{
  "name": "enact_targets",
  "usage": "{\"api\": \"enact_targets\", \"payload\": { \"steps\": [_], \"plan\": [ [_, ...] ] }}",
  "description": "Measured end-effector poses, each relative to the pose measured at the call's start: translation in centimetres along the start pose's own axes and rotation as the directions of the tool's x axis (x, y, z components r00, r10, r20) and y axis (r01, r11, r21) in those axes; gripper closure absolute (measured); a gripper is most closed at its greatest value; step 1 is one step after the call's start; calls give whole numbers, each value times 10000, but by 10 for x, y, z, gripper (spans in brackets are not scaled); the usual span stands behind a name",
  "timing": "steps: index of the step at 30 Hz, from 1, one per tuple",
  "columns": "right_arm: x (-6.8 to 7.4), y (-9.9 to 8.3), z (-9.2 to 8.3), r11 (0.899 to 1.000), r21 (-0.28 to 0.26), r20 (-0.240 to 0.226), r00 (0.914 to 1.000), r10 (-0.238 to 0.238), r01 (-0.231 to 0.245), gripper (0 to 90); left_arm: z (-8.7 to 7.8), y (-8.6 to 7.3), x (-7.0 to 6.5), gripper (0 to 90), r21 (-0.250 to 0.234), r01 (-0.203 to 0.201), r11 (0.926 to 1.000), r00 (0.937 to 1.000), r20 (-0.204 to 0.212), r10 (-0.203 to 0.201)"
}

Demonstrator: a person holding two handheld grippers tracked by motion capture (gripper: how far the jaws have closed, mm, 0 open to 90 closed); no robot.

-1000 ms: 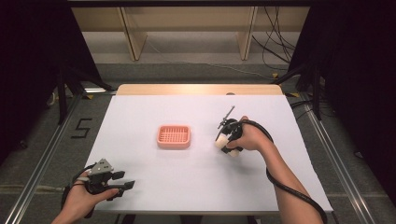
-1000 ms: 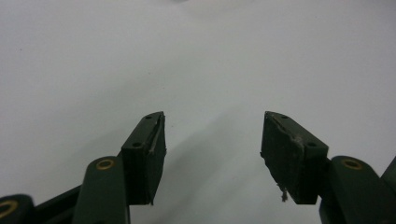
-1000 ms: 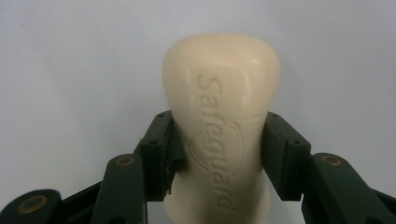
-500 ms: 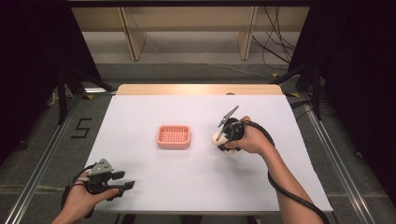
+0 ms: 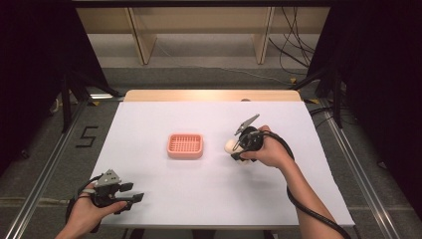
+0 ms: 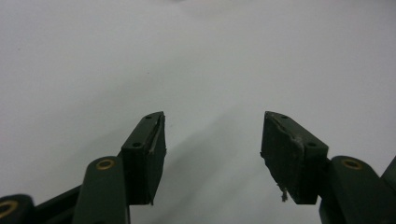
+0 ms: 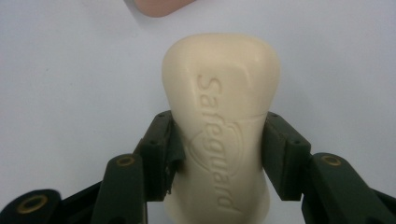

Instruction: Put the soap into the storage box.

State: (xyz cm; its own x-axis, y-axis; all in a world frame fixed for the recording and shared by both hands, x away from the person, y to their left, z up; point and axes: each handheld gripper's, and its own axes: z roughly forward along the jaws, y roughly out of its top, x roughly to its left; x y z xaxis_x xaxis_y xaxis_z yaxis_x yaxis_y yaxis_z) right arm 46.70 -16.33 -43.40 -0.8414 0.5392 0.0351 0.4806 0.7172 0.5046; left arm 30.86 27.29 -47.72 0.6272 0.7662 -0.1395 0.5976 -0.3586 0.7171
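The right claw (image 7: 219,154) is gripping a cream soap bar (image 7: 222,116) beside the pink dish (image 5: 185,145); the left claw (image 6: 212,154) is resting wide open, empty, on the white counter (image 5: 199,199).

A white table (image 5: 199,209) stands on grey floor (image 5: 45,149) marked "5" (image 5: 85,136), wooden shelving (image 5: 199,30) beyond.

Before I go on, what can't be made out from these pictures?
- High view: most of the soap bar is hidden by the right hand-held gripper and the hand; whether it is lifted off the table cannot be told.
- Right gripper view: the soap dish is cut off by the top edge.
- High view: the left hand-held gripper is too small to judge its jaw gap.
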Motion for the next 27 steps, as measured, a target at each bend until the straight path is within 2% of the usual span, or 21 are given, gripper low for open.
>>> {"api": "enact_targets", "payload": {
  "steps": [3, 7, 10, 14, 15, 16, 18, 19, 22, 23, 24, 25, 27],
  "plan": [
    [-1, 0, 0, 9995, -268, 58, 9998, -182, 184, 506, 0, 0, 0, 397, 9, 1, 10000, 10000, 12, -1],
    [2, -1, -2, 9985, -511, 75, 9998, 193, -189, 506, 0, 0, 0, 397, 91, 55, 9999, 10000, -80, -54],
    [1, 0, -2, 9964, -845, 62, 10000, -29, 35, 506, 0, 0, 0, 398, 86, 55, 9999, 10000, -63, -54],
    [3, 0, -3, 9932, -1147, 116, 9997, 197, -182, 506, 0, 0, 0, 398, 88, 29, 10000, 10000, -79, -28],
    [4, 0, -3, 9924, -1215, 103, 9998, 186, -173, 506, 0, 0, 1, 397, 79, -91, 9999, 9999, -74, 91],
    [5, 0, -3, 9899, -1381, 133, 9993, 338, -316, 506, 0, 0, 0, 397, 38, -41, 10000, 10000, -32, 41],
    [5, 0, -4, 9893, -1455, 59, 9999, 120, -111, 506, 0, 0, 0, 398, -2, 0, 10000, 10000, 5, 0],
    [6, 0, -3, 9863, -1642, 144, 9997, 183, -157, 506, 0, 0, -1, 398, 13, 147, 9999, 9999, 22, -147],
    [8, 0, -4, 9850, -1705, 54, 9996, 276, -262, 506, 0, 0, 0, 398, 78, 63, 9999, 10000, -61, -62],
    [9, -1, -2, 9822, -1859, 190, 9993, 330, -289, 506, 0, 0, 1, 398, 72, -70, 9999, 10000, -65, 70],
    [9, -1, -2, 9822, -1859, 190, 9993, 330, -289, 506, 0, 0, 1, 398, 72, -70, 9999, 10000, -65, 70],
    [11, 0, -4, 9835, -1752, 73, 9989, 463, -443, 506, 0, 0, -1, 398, 2, 134, 9999, 9999, 40, -134],
    [11, 0, -3, 9833, -1763, -20, 9989, 458, -455, 506, 0, 0, 0, 398, 90, 57, 9999, 10000, -58, -57]
  ]
}}
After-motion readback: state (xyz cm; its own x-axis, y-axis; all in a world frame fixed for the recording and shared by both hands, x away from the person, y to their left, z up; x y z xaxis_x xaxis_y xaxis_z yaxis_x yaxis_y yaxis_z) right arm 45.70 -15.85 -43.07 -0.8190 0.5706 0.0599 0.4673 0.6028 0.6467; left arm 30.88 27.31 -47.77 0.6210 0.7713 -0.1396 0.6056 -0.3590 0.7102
